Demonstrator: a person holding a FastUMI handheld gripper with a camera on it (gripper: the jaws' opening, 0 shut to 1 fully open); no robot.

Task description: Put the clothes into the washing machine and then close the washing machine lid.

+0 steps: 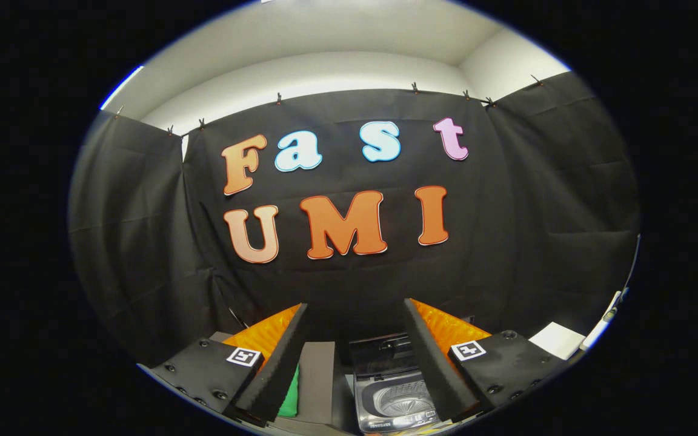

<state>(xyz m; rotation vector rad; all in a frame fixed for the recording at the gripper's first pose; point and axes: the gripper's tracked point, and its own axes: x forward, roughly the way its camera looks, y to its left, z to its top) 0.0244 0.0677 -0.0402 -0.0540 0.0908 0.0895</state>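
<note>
My gripper (355,315) is open, held high and looking toward the black booth wall, with nothing between its fingers. Far below, seen between the fingers, stands a small top-loading washing machine (394,396) with its lid (382,354) raised and the drum (406,401) showing. A green piece of cloth (291,393) lies beside the left finger, to the left of the machine, partly hidden by that finger.
A grey block or board (315,381) lies between the green cloth and the machine. A white flat object (558,340) sits at the right, beyond the right finger. The black cloth wall (349,284) stands behind the machine.
</note>
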